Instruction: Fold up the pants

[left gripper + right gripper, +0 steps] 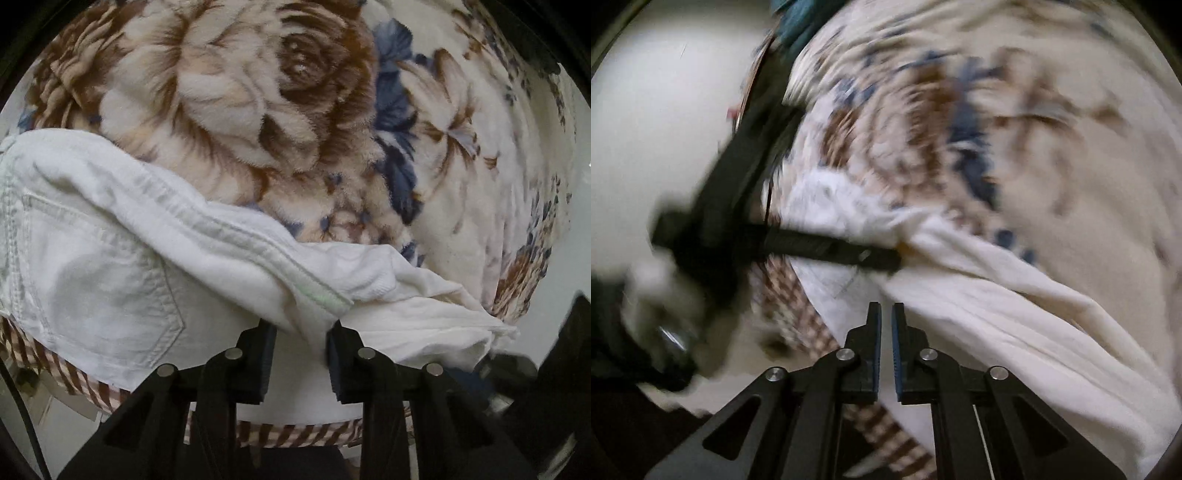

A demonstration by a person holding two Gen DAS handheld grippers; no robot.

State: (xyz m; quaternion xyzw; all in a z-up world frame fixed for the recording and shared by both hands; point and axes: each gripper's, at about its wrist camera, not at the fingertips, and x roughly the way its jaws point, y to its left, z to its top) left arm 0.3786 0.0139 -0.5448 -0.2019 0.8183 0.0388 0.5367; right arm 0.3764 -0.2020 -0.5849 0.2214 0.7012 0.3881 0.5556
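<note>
Left wrist — white pants [110,266], L gripper [301,328]

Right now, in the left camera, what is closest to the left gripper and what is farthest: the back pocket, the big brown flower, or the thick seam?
From the left gripper:
1. Thick seam, just above on the white pants.
2. Back pocket, off to the left.
3. Big brown flower on the blanket, far up top.
</note>
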